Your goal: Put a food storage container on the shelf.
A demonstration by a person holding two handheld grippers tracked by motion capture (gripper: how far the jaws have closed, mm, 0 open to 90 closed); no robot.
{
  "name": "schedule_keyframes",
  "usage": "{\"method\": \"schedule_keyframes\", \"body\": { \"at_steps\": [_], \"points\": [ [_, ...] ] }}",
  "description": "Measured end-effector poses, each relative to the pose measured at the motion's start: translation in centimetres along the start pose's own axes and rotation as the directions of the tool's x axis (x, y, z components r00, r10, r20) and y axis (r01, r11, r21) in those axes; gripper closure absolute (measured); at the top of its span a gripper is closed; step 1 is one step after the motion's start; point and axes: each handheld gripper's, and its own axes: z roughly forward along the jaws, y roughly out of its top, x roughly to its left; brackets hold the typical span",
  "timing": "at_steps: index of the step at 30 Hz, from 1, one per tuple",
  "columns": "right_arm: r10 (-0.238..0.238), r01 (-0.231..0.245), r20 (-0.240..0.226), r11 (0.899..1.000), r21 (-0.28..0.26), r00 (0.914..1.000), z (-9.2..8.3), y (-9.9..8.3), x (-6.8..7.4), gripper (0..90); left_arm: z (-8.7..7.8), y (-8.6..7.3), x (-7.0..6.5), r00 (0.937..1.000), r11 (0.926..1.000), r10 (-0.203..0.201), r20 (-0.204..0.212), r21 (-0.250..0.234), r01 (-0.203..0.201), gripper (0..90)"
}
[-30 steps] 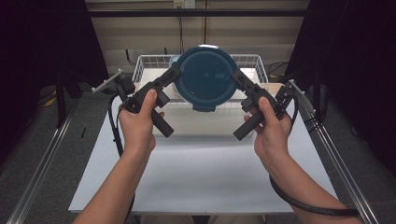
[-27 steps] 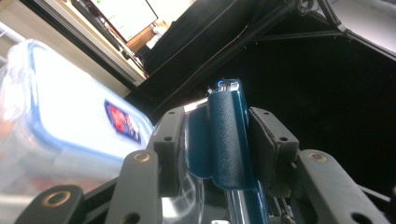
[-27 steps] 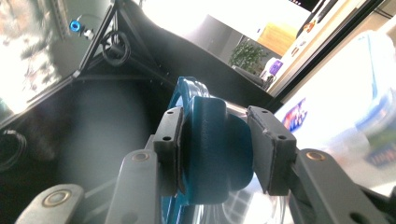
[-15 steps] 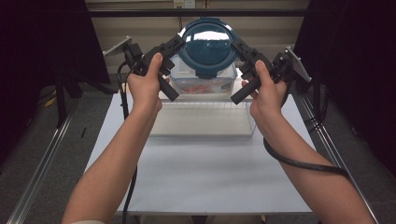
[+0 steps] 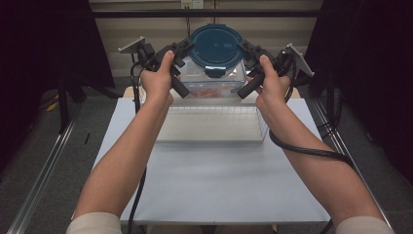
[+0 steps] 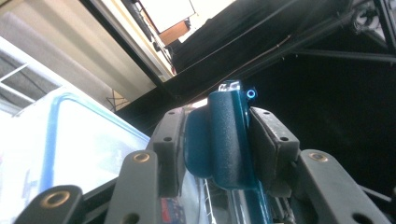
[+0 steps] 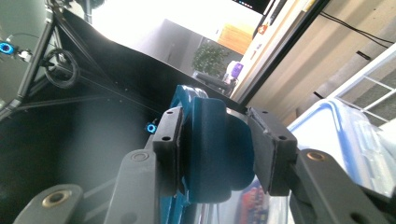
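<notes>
Hanging between both tongs, container point(image 5: 215, 63), side latches clamped

No text, label, brand, number or sign is legible in any of the views.

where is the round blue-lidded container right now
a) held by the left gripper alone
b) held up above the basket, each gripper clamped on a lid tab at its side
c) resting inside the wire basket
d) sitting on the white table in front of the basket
b: the container hangs above the wire basket, with the left gripper and right gripper each shut on a lid tab.
</notes>
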Motion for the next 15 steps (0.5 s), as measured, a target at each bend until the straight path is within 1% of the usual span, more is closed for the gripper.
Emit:
{"method": "schedule_keyframes", "body": {
  "at_steps": [1, 3, 4, 5, 6, 7, 8, 9, 10, 11, 12, 14, 15],
  "points": [
    [0.003, -0.003, -0.001, 1.000, 0.002, 1.0000, 0.1, 0.0, -0.1, 58.2, 0.1, 0.0, 0.0, 1.0000, 0.9999, 0.001, -0.002, -0.010, -0.001, 57.7],
    [0.000, -0.001, 0.009, 1.000, 0.010, 1.0000, 0.5, 0.1, 0.0, 57.9, 0.2, 0.1, 0.2, 0.9998, 0.9999, 0.008, -0.017, -0.007, -0.008, 56.8],
    [0.004, -0.004, 0.014, 1.000, 0.016, 0.9999, 0.7, 0.2, 0.0, 57.5, 0.3, 0.1, 0.3, 0.9997, 0.9999, -0.004, -0.024, -0.011, 0.004, 56.4],
    [0.011, -0.011, 0.021, 1.000, 0.017, 0.9997, 0.9, 0.3, -0.1, 57.0, 0.4, 0.1, 0.6, 0.9996, 0.9999, -0.008, -0.027, -0.008, 0.008, 55.8],
    [0.007, -0.007, 0.028, 1.000, 0.020, 0.9996, 1.1, 0.3, -0.1, 55.9, 0.4, 0.1, 0.7, 0.9993, 1.0000, -0.008, -0.037, 0.000, 0.008, 54.8],
    [0.002, -0.003, 0.037, 1.000, 0.025, 0.9993, 1.3, 0.3, -0.2, 53.9, 0.6, 0.0, 0.8, 0.9993, 0.9999, 0.000, -0.038, -0.017, -0.001, 53.2],
    [-0.021, 0.020, 0.045, 0.999, 0.034, 0.9988, 1.4, 0.3, -0.3, 51.9, 0.6, 0.0, 0.8, 0.9994, 0.9998, 0.012, -0.032, -0.015, -0.013, 50.8],
    [-0.026, 0.024, 0.035, 0.999, 0.035, 0.9990, 1.5, 0.4, -0.4, 51.8, 0.4, -0.1, 0.8, 0.9995, 0.9997, 0.021, -0.026, -0.009, -0.021, 49.5],
    [-0.040, 0.038, 0.038, 0.998, 0.042, 0.9985, 1.4, 0.5, -0.3, 50.6, 0.1, -0.1, 0.6, 0.9984, 0.9987, 0.050, -0.024, -0.005, -0.050, 47.4],
    [-0.053, 0.051, 0.032, 0.998, 0.041, 0.9981, 1.3, 0.4, -0.2, 46.9, -0.1, -0.3, 0.4, 0.9970, 0.9972, 0.073, -0.026, -0.013, -0.073, 44.5],
    [-0.082, 0.081, 0.020, 0.996, 0.028, 0.9965, 1.1, 0.3, -0.2, 43.3, -0.5, -0.4, 0.4, 0.9956, 0.9960, 0.090, -0.028, -0.002, -0.090, 42.0],
    [-0.096, 0.096, -0.004, 0.995, 0.007, 0.9953, 0.4, 0.0, -0.1, 38.3, -1.4, -0.9, 0.3, 0.9908, 0.9913, 0.131, -0.032, -0.005, -0.132, 35.2],
    [-0.101, 0.101, -0.012, 0.995, -0.001, 0.9948, -0.1, -0.2, -0.1, 36.9, -1.8, -1.2, 0.3, 0.9895, 0.9898, 0.141, -0.029, -0.011, -0.142, 33.0]
  ]
}}
